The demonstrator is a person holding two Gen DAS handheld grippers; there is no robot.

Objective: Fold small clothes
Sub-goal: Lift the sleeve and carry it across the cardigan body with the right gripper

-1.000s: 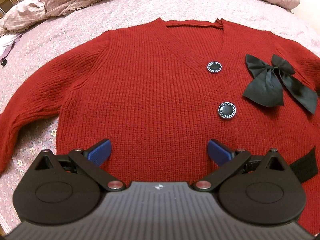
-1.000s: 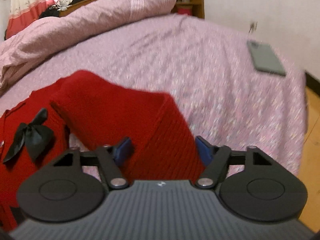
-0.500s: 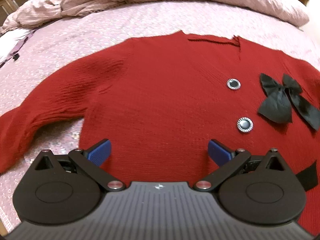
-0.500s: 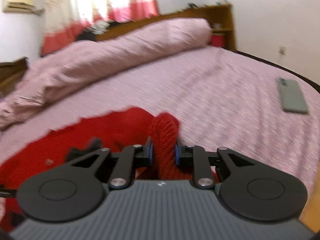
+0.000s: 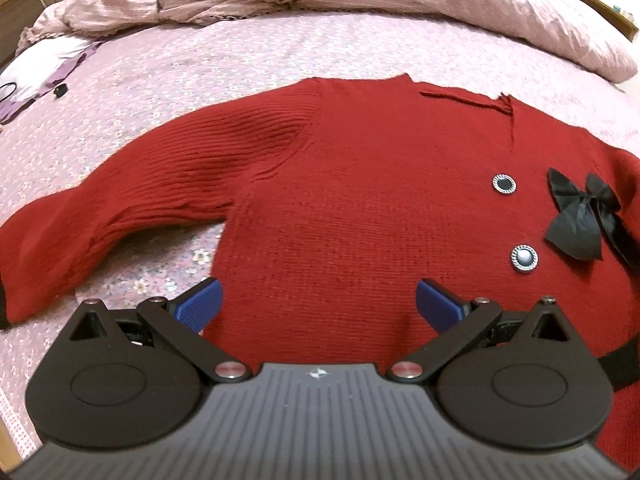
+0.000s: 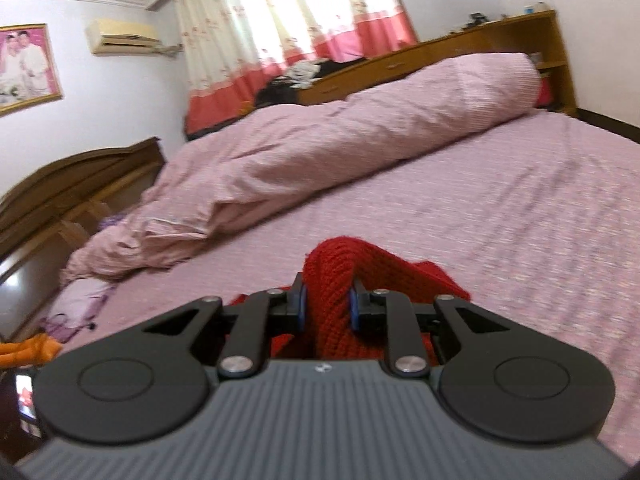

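A home bedroom: bed (image 6: pixel 520 208), rolled quilt (image 6: pixel 320 152), curtains (image 6: pixel 288 32), wall air conditioner (image 6: pixel 124 36).

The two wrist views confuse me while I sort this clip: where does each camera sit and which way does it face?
Left wrist: behind the open left claw, angled down at the red cardigan spread flat on the bed.
Right wrist: behind the right claw, nearly level, facing across the bed toward the curtains; shut on a fold of the cardigan.
Shared: cardigan, bed, duvet.
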